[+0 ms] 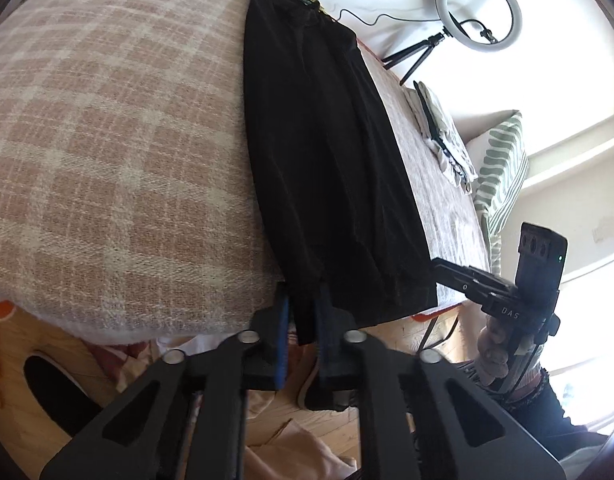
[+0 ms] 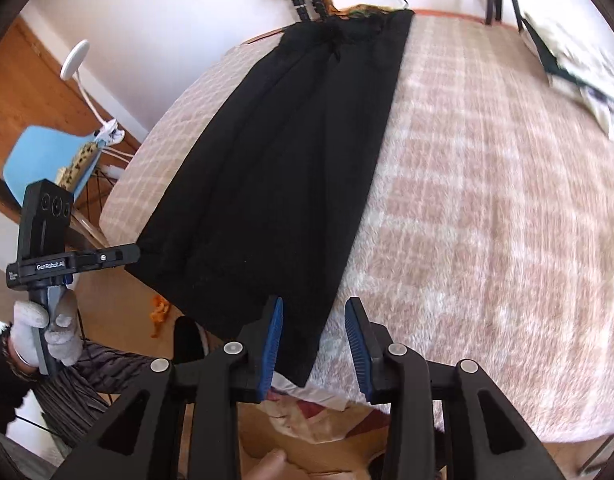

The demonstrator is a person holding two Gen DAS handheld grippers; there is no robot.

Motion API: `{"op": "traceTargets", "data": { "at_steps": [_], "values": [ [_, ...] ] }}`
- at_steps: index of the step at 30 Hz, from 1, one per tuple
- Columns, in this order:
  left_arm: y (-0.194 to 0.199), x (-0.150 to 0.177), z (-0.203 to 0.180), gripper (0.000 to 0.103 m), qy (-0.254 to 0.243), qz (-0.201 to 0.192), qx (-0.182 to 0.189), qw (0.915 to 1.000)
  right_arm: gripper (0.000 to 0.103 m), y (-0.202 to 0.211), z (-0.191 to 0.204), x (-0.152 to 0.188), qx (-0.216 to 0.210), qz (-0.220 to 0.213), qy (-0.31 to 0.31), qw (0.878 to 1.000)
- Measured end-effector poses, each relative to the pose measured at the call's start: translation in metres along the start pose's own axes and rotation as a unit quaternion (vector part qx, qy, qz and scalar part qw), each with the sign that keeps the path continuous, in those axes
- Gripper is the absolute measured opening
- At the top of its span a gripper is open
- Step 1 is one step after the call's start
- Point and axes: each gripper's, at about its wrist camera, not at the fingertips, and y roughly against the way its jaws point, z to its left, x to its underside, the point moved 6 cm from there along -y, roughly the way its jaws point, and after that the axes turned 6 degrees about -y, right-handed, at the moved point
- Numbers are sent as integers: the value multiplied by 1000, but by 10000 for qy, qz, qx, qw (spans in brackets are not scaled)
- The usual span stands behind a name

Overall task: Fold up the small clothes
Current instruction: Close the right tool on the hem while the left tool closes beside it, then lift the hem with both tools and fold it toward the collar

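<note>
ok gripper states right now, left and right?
Left gripper: closed, pinching the near corner of the black garment.
Right gripper: open; the garment's other near corner lies between the pads, not pressed.

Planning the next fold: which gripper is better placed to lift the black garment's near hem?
Left. The left gripper is shut on the black garment hem; the right gripper is open at its corner.

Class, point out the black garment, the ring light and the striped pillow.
black garment (image 2: 275, 168), right wrist view, middle of the cloth
ring light (image 1: 478, 10), left wrist view, its glowing rim
striped pillow (image 1: 503, 168), left wrist view, its striped face
</note>
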Motion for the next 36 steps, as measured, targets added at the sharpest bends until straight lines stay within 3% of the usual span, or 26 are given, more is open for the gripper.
{"op": "traceTargets", "data": {
  "at_steps": [3, 5, 6, 11, 15, 18, 20, 27, 31, 36],
  "values": [
    [1, 0, -4, 5, -205, -64, -96, 9997, 30, -8, 0, -6, 280, 76, 229, 9993],
    [6, -1, -5, 5, -296, -165, -151, 9993, 7, -15, 3, -9, 361, 90, 352, 9987],
    [8, -1, -4, 5, -320, -199, -188, 9991, 1, -15, 3, -10, 354, 76, 387, 9986],
    [9, 5, 4, 5, -301, -175, -251, 9991, 0, 14, -21, -12, -194, -232, -261, 9992],
    [7, 6, 0, 4, -400, -155, -291, 9987, 0, 5, -30, -4, -172, -89, -437, 9989],
    [11, 4, -4, 4, -489, -219, -312, 9981, 10, 5, -24, -3, -372, 7, -473, 9982],
    [11, 5, -5, 4, -515, -219, -315, 9979, 33, 7, -21, -3, -473, -23, -469, 9978],
    [7, 8, -6, 4, -496, -153, -299, 9982, 31, -5, -13, 10, -800, 366, -375, 9954],
    [6, 6, -6, 4, -406, -145, -202, 9989, 8, -8, -14, 13, -984, 495, -443, 9929],
    [10, -1, -13, 4, -311, -221, -27, 9993, 3, -2, -23, 8, -1560, 428, -845, 9832]
  ]
}}
